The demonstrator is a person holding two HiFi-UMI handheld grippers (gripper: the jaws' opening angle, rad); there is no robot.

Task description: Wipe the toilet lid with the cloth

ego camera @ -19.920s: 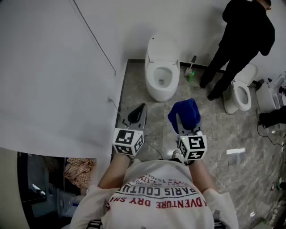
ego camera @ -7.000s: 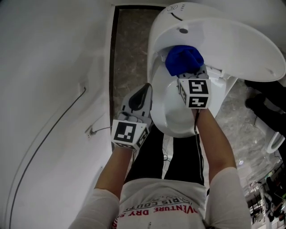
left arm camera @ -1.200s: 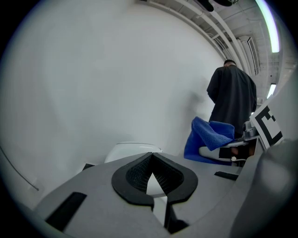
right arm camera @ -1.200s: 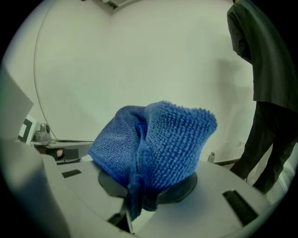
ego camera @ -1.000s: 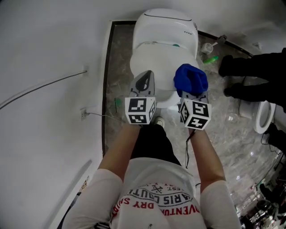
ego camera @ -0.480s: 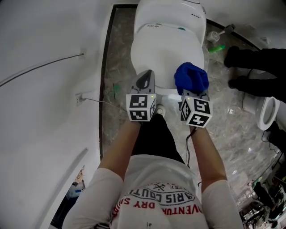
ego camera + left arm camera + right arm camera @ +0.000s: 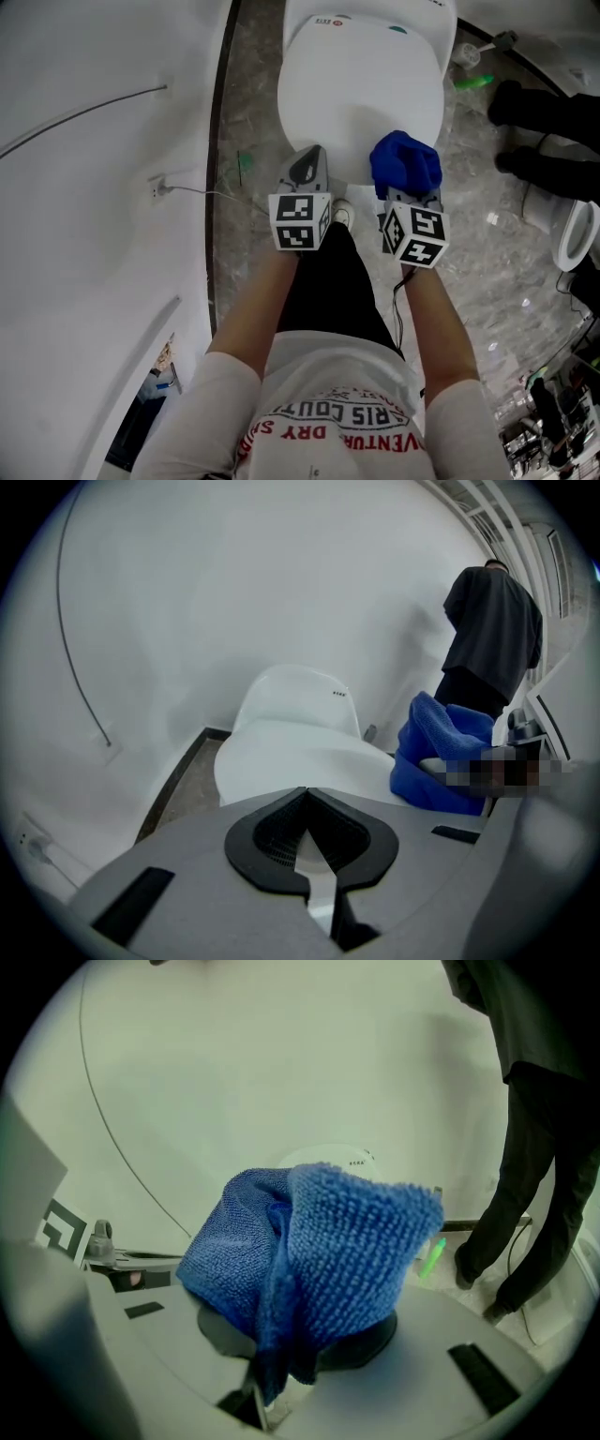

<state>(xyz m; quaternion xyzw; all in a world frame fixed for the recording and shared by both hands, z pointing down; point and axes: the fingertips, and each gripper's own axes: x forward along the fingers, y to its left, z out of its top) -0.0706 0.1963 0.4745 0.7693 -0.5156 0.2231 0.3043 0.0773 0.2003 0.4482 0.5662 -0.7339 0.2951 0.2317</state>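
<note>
Though unclear overhead, cloth [image 7: 323, 1251] inside right gripper [image 7: 286, 1368]

Cloth [image 7: 405, 161] hides right claw [image 7: 411, 199] tips; toilet [image 7: 361, 84] back cropped.

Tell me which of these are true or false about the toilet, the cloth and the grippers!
1. The cloth is blue. True.
2. The left gripper holds the cloth. False: the right gripper holds it, and the left gripper is shut on nothing.
3. The lid is up. False: it is down, covering the bowl.
4. A person in dark clothes stands off to the right of the toilet. True.
</note>
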